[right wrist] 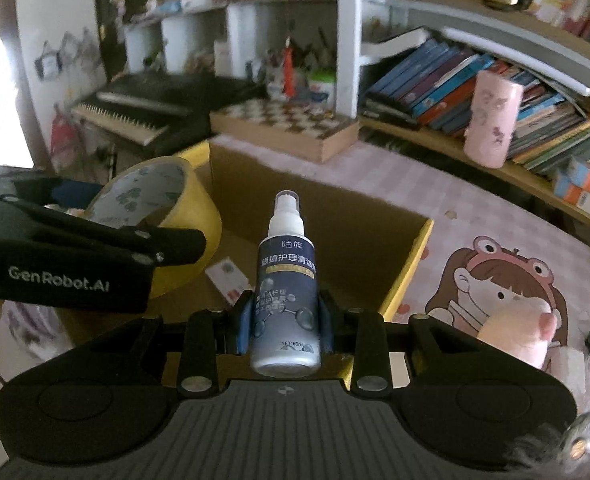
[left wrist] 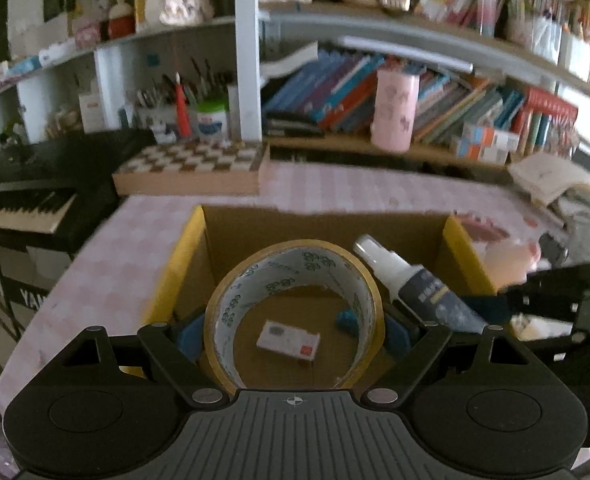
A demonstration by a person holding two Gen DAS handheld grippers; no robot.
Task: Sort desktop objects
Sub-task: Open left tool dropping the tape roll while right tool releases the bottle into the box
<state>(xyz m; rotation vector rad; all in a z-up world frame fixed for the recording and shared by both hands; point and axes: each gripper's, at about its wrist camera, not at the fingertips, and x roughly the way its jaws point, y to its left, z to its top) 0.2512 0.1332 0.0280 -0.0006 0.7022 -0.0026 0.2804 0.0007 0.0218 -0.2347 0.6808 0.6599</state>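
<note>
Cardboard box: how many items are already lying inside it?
2. A white card packet lies on the cardboard box floor, a small blue item to its right. The held tape roll may hide others.

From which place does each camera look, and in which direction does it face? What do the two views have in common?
Left wrist: on the left gripper, facing down into the cardboard box; its fingers clamp a tape roll.
Right wrist: on the right gripper, facing the same box; its fingers clamp a spray bottle.
Shared: box, tape roll, spray bottle, chessboard, pink cup; each view shows the other gripper.
</note>
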